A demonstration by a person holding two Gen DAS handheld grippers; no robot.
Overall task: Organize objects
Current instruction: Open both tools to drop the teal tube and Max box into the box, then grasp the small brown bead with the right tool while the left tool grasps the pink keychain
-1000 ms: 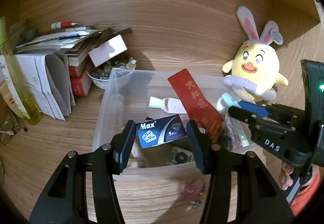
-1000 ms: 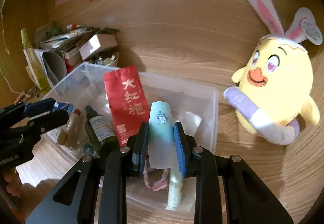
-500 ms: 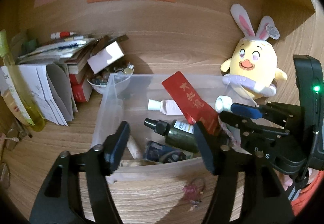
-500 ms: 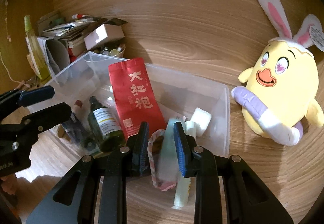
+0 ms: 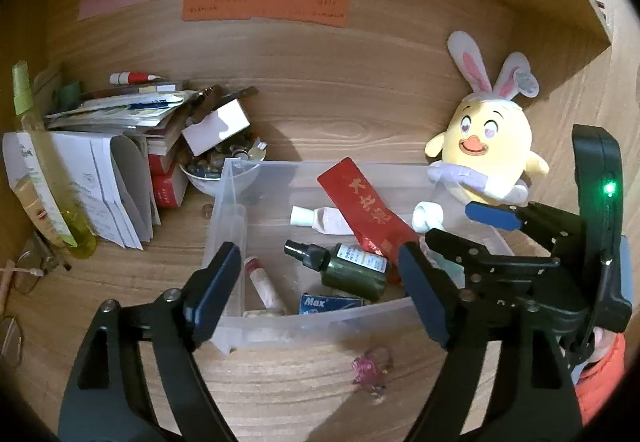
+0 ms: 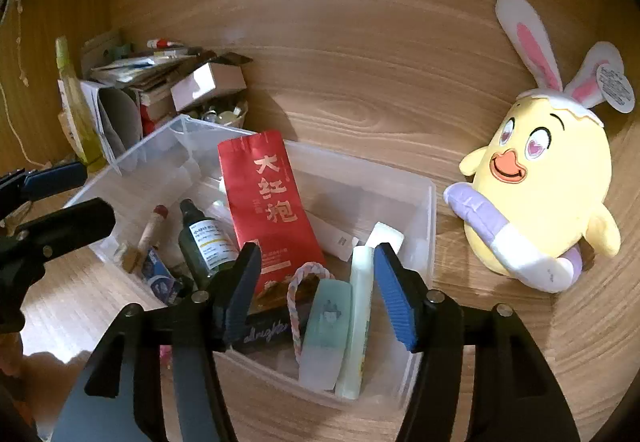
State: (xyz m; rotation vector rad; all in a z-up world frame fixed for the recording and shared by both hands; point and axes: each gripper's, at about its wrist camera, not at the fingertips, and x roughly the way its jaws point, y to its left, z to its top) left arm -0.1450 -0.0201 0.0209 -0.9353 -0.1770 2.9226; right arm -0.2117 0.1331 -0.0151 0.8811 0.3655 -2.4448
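Observation:
A clear plastic bin [image 5: 352,322] [image 6: 430,210] stands on the wooden desk. It holds a red tea pouch [image 5: 368,214] [image 6: 272,202], a dark green spray bottle [image 5: 340,268] [image 6: 206,240], a blue Max box [image 5: 330,302], a pink tube [image 5: 320,220], a lip balm stick [image 5: 264,284] and a pale teal bottle [image 6: 330,326]. My left gripper [image 5: 316,294] is open and empty above the bin's near wall. My right gripper [image 6: 316,294] is open and empty over the teal bottle, which lies in the bin.
A yellow bunny-eared plush [image 5: 486,150] [image 6: 544,186] sits right of the bin. Stacked papers, books and a white box [image 5: 216,126] crowd the left, beside a yellow-green spray bottle [image 5: 44,166]. A small pink trinket [image 5: 370,368] lies in front of the bin. Sticky notes hang on the back wall.
My left gripper opened and the blue Max box dropped into the bin. My right gripper lowered the teal bottle into the bin and opened. Both pulled back a little.

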